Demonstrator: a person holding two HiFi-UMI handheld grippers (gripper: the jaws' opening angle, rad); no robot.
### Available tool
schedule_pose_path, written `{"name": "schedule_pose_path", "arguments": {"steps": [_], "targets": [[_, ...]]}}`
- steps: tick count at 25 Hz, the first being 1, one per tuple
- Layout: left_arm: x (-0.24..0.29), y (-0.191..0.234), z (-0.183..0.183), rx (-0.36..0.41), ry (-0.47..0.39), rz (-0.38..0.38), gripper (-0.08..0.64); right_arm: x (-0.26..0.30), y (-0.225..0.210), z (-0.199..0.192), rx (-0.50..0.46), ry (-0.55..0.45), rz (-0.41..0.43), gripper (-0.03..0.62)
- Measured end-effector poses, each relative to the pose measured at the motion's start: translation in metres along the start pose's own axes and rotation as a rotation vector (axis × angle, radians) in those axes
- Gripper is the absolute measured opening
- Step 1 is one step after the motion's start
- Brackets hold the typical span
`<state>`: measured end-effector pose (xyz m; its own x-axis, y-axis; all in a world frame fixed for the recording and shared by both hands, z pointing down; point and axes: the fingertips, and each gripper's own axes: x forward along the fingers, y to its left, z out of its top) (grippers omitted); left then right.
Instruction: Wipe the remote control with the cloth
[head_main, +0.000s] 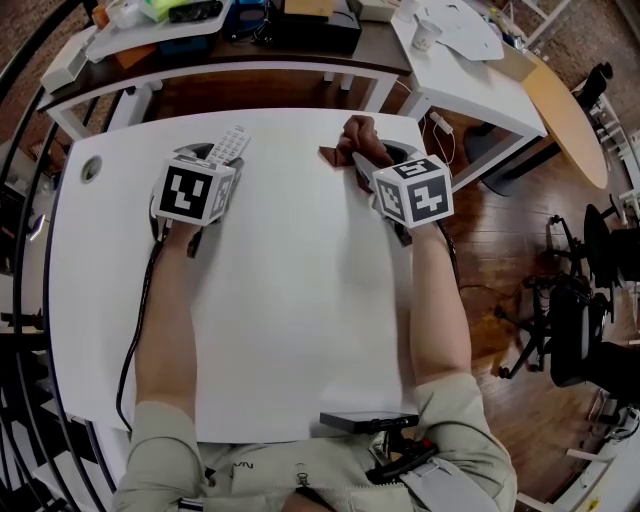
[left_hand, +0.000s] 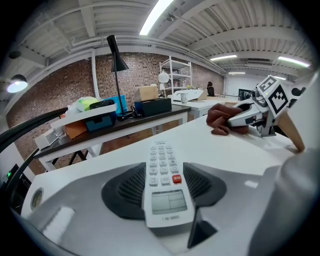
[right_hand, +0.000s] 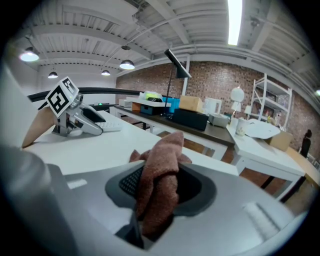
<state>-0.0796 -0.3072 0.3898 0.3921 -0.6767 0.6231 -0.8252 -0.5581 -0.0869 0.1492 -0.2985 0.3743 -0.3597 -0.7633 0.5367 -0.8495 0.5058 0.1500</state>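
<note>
- Table (head_main: 300, 320): white and bare across its middle. It carries everything listed here, and all places below are given from the remote control.
- Left gripper (head_main: 216, 162): holds the remote control. The fingers are clamped on both long sides of its display end, with the pads touching the casing.
- Right gripper (head_main: 366, 162): stands to the right of the remote control and well apart from it, at about the same depth on the table. Its fingers are clamped on the cloth, which bunches up between the pads.
- Remote control (left_hand: 164, 184): white, face up, red button showing. Its long axis runs straight out along the left gripper's fingers. The keypad end (head_main: 232, 140) is free and points away from the person, slanting slightly toward the cloth side.
- Cloth (right_hand: 159, 182): reddish-brown and crumpled. A loose fold (head_main: 356, 140) sticks out beyond the fingers, to the right of the remote control's free end.

Judgement: the coming move depends on this sideways gap. The cloth hand needs to travel left to reach the exposed keypad face, then stroke along the long axis. The left hand only needs to keep the remote control steady.
</note>
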Motion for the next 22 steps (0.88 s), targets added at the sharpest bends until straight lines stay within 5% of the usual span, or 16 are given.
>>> {"name": "schedule_pose_path", "arguments": {"steps": [5,22], "targets": [[-0.005,-0.003,0.012,0.019,-0.057,0.004,0.244,-0.007,-0.004,0.013,-0.005,-0.056,-0.019,0.129],[-0.087,-0.066,0.113,0.285,-0.46,0.046,0.244,-0.094,0.006,0.106,-0.12,-0.428,-0.113,0.126]]}}
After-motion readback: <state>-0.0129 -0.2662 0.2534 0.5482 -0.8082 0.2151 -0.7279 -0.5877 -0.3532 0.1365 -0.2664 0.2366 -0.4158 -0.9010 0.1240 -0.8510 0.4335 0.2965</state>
